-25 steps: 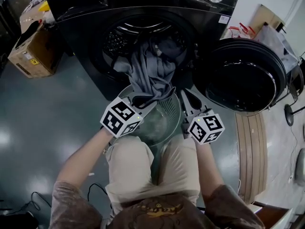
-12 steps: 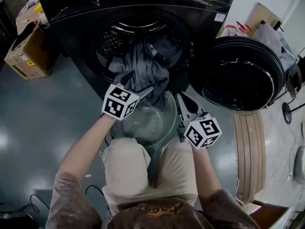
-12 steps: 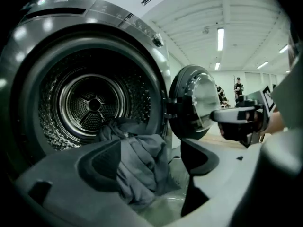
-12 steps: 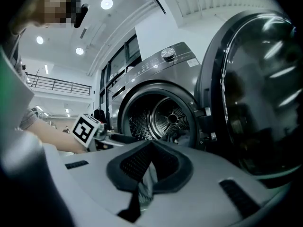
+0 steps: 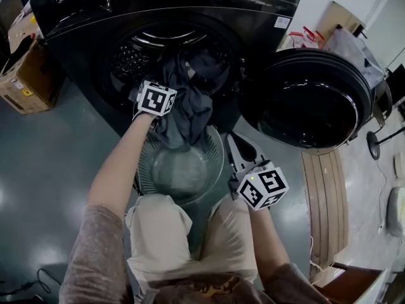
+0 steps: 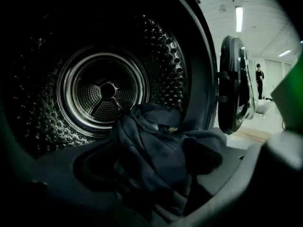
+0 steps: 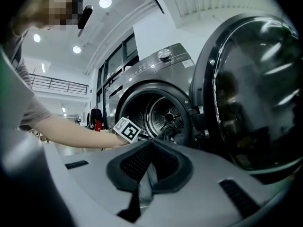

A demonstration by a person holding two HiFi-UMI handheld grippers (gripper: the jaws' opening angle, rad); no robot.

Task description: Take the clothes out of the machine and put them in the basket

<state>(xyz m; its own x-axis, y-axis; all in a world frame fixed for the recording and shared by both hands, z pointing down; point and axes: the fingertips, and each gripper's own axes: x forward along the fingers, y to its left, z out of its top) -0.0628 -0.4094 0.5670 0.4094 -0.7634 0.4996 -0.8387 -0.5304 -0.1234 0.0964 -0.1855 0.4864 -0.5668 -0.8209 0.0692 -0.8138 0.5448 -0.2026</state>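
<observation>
**Reaching into the drum mouth for a fresh hold on the clothes**

The left hand-held gripper is at the opening of the machine. It is released and its jaws are opening wide. The dark clothes lie between the jaws, but the pads do not press on them. The bundle sits on the lip of the drum, and one fold hangs down over the far rim of the basket. The basket stands on the floor just near of the machine. The right hand-held gripper is clenched on nothing, just right of the basket, and points at the machine. The door stands swung open to the right.

The step in hand appears to be a new grasp. It is probably best taken deep in the thick of the bundle rather than on a loose edge. The bundle should then be drawn nearward and down over the lip, so that the whole mass drops inside the rim. Fabric may snag on the lip or spill past the basket onto the floor.
</observation>
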